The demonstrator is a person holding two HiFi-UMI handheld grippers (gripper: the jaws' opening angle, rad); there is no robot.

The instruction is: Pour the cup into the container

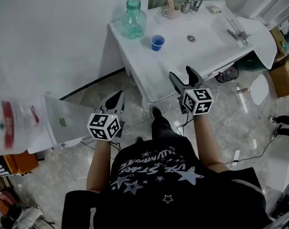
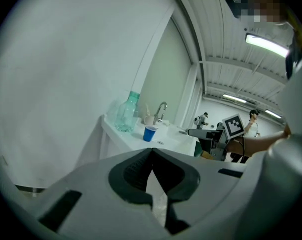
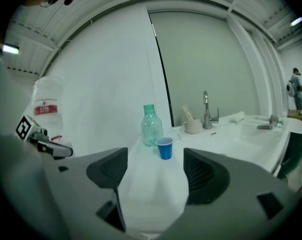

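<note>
Fingers of the right gripper point(image 3: 154, 173) stand wide apart with nothing between them. Its own view looks through the gap at the blue cup point(image 3: 164, 147), which is well ahead. Fingers of the left gripper point(image 2: 151, 156) are closed, tips meeting, and hold nothing.

Each gripper carries its marker cube, left point(image 1: 104, 126) and right point(image 1: 198, 100). Both are held out in front of the person's black star-printed shirt point(image 1: 158, 175), over the marbled floor point(image 1: 230, 123). In the head view the right gripper's tips overlap the near edge of the white table point(image 1: 149, 68). The left gripper sits lower and to the left, clear of the table.

The cup stands upright on the table, well apart from both grippers and touched by neither. Its contents cannot be made out.

The bottle point(image 1: 133, 19), clear with a green tint, stands upright near the table's far left corner. It is just beside the cup, to its left and further back, and the two do not touch.

To the right, the table holds a sink point(image 1: 216, 37). A tap point(image 1: 192, 1) stands at the back edge, and a mug point(image 1: 172, 12) with a utensil in it stands next to the tap.
</note>
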